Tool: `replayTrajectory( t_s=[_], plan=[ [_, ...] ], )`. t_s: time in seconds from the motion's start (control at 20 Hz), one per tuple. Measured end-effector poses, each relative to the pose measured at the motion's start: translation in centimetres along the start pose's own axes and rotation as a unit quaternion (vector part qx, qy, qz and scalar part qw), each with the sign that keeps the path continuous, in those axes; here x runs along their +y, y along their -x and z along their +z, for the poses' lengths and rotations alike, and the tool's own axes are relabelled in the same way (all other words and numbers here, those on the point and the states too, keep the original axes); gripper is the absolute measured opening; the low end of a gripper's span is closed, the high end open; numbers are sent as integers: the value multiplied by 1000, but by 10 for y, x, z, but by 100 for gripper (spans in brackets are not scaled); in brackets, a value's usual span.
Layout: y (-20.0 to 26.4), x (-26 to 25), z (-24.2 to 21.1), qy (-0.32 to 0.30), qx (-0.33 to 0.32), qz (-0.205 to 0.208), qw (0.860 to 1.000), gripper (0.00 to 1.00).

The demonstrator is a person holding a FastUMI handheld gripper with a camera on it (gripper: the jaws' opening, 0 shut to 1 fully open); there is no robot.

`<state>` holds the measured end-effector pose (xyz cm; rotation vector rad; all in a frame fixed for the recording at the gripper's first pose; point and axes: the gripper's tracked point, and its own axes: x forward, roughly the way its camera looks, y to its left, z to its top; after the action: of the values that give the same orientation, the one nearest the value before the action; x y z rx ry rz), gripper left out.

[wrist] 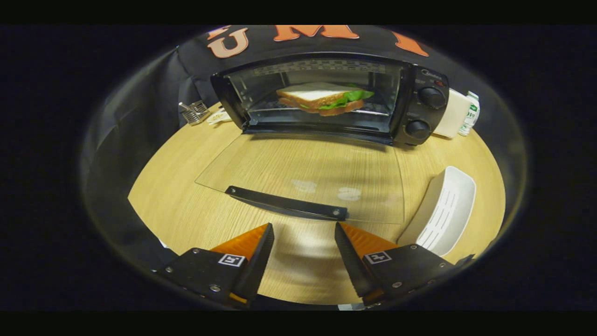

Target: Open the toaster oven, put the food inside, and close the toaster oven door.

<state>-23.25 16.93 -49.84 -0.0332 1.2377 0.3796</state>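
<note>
Here's the oven (pixel 326 95) sitting at the back of the wooden counter (pixel 186 196), door (pixel 308 175) dropped all the way down and lying flat toward us, glass pane clear enough to see the wood grain through it. Inside the oven, on the rack, there's the sandwich (pixel 322 99): white bread, green lettuce poking out on the side nearer the knobs. Two black knobs (pixel 431 97) stacked one over the other on the oven's control panel. The door's dark handle (pixel 287 203) runs along its front edge, and the gripper (pixel 304 233) hangs just short of that handle, jaws wide apart, nothing between them, orange fingers (pixel 245 242) pointing at the handle without touching it. Beside the open door, on the knob side of the oven, a white basket (pixel 445 207) with slotted walls rests on the counter. Behind the oven's control panel, a white box (pixel 451 114) and a small bottle (pixel 470 114) with a green label stand close together. On the oven's other side, a small wire rack (pixel 195 112) and something pale just beside it, too small to make out.
</note>
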Motion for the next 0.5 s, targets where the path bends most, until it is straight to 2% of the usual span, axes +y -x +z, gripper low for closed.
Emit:
replayTrajectory(
  t_s=[0.3, 0.5],
  plan=[
    [8, 3, 11, -7, 3, 0, 1000, 78],
    [39, 1, 55, 8, -63, -9, 998, 77]
  ],
)
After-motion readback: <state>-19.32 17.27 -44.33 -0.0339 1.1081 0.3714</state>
